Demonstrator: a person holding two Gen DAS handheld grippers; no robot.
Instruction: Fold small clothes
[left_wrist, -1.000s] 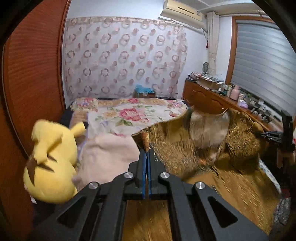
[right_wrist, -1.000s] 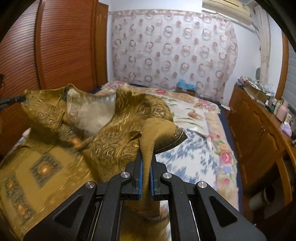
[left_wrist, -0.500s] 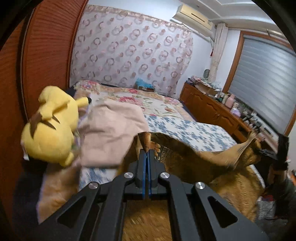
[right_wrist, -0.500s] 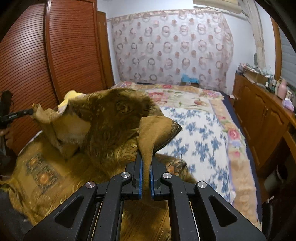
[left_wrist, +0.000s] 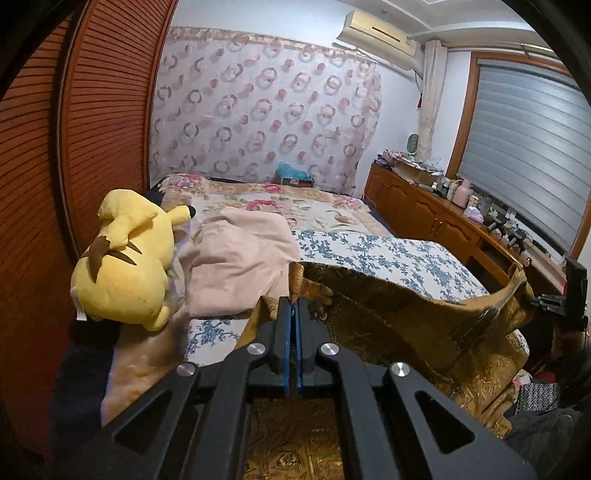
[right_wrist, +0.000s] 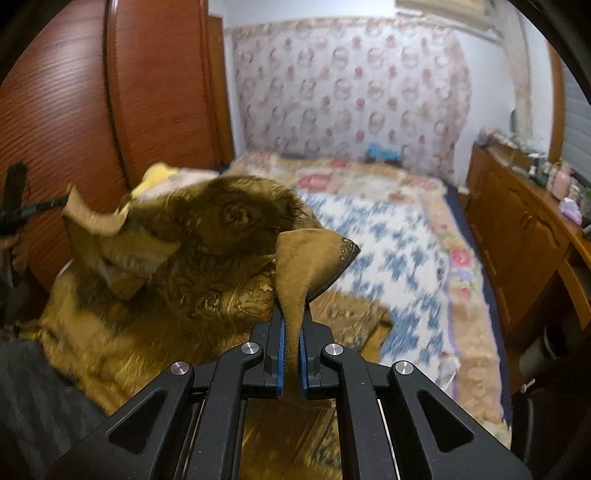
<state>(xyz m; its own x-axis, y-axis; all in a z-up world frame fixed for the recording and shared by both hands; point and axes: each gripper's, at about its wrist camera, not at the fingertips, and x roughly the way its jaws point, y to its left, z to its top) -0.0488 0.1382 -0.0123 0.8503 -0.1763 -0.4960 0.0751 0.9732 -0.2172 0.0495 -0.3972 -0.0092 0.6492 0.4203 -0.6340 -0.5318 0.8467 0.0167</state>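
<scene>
A gold-brown patterned cloth (left_wrist: 406, 317) hangs stretched between both grippers over the near end of the bed. My left gripper (left_wrist: 293, 301) is shut on one corner of it, which pokes out past the blue pads. In the right wrist view the same cloth (right_wrist: 221, 236) billows up, and my right gripper (right_wrist: 291, 314) is shut on another corner, a tan flap standing above the jaws. The far left gripper (right_wrist: 22, 210) shows at the left edge, holding the cloth's other end. More of the cloth lies on the bed below.
A yellow plush toy (left_wrist: 125, 266) and a pink folded cloth (left_wrist: 240, 266) lie at the bed's left side. The floral bedspread (left_wrist: 388, 258) stretches back to a patterned curtain. A louvred wooden wardrobe (left_wrist: 92, 129) stands left, a low wooden cabinet (left_wrist: 424, 210) right.
Both grippers have moved back toward the near end of the bed and slightly down, dragging the raised cloth with them. It now hangs lower, uncovering the blue-flowered bedspread.
</scene>
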